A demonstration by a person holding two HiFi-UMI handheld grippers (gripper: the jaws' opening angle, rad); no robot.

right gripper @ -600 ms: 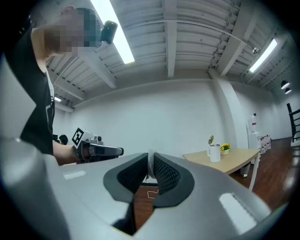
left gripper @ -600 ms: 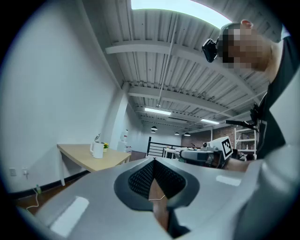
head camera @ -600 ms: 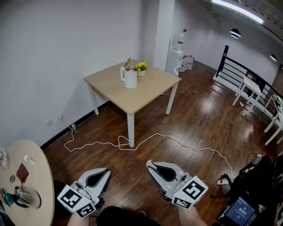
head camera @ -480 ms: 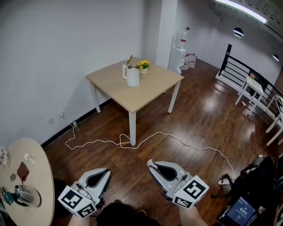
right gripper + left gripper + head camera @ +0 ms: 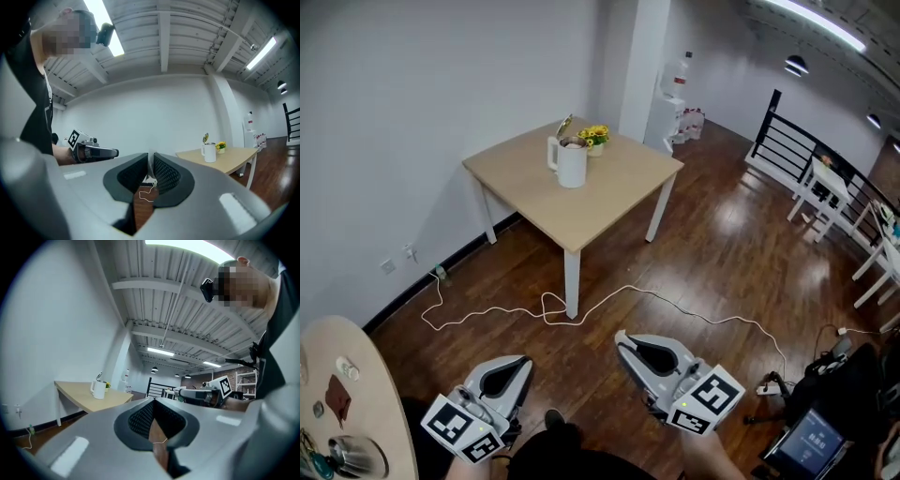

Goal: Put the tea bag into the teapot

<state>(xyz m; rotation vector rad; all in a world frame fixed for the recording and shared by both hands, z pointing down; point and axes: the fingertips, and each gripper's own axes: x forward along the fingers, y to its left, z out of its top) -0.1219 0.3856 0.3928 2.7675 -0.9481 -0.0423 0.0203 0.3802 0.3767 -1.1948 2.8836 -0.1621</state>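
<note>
One teapot (image 5: 356, 457), head view only.

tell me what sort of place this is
Probably an open office or studio loft, not a home: a water dispenser stands by the pillar, a black railing edges the wood floor, and the ceiling is bare beams with strip lights.

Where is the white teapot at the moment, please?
In the head view the teapot stands left of centre near the top, on the wooden table, right beside the yellow flowers.
</note>
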